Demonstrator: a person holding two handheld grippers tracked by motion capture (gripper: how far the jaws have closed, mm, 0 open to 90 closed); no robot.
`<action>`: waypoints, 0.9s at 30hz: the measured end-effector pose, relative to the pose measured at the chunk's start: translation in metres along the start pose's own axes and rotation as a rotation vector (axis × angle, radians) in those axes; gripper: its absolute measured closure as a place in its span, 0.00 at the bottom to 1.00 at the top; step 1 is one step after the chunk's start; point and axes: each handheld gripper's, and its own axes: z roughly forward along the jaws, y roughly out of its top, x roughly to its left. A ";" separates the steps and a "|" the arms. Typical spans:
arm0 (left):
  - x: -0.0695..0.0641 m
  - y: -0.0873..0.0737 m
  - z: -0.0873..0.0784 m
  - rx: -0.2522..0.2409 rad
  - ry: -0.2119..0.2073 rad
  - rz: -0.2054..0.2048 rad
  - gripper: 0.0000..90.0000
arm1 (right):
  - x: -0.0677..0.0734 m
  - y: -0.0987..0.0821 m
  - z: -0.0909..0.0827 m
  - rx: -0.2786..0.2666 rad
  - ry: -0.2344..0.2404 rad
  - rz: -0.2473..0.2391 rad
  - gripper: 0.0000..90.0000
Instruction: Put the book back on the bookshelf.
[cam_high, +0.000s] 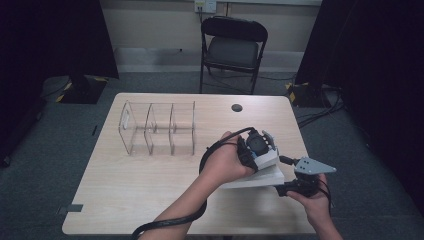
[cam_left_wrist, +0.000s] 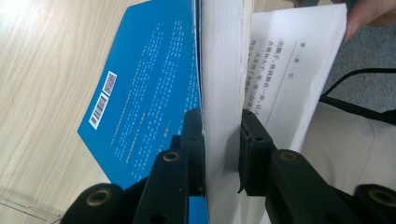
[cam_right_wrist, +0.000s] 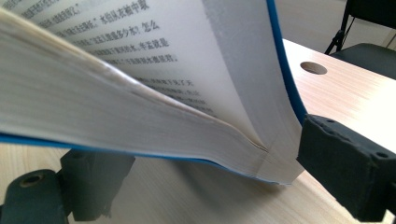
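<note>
A thick book (cam_high: 255, 177) with a blue cover (cam_left_wrist: 144, 93) and printed white pages (cam_right_wrist: 116, 93) is held just above the table's near right part. My left gripper (cam_high: 260, 150) comes at it from above. In the left gripper view its jaws (cam_left_wrist: 220, 116) are shut on the thick block of pages, one pad against each side. My right gripper (cam_high: 281, 188) reaches in from the right at the book's near corner. In the right gripper view its jaws (cam_right_wrist: 205, 149) stand wide apart. The left one sits under the book, and the right one rests against the lifted cover and first leaves.
A clear acrylic organizer (cam_high: 157, 127) with three compartments stands on the wooden table (cam_high: 150, 200) at the back left. A round cable hole (cam_high: 236, 107) lies at the back middle. A black folding chair (cam_high: 232, 47) stands beyond the table. A cable trails off the front edge.
</note>
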 end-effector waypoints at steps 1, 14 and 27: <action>-0.001 0.000 -0.001 -0.001 -0.003 -0.009 0.84 | 0.000 0.000 0.000 -0.006 0.002 0.001 0.11; -0.009 0.005 -0.005 0.009 -0.003 0.033 0.83 | 0.001 0.009 -0.005 -0.002 0.010 -0.079 0.11; 0.002 0.007 -0.017 -0.002 -0.043 0.050 0.83 | -0.006 0.015 -0.003 -0.032 0.103 -0.099 0.12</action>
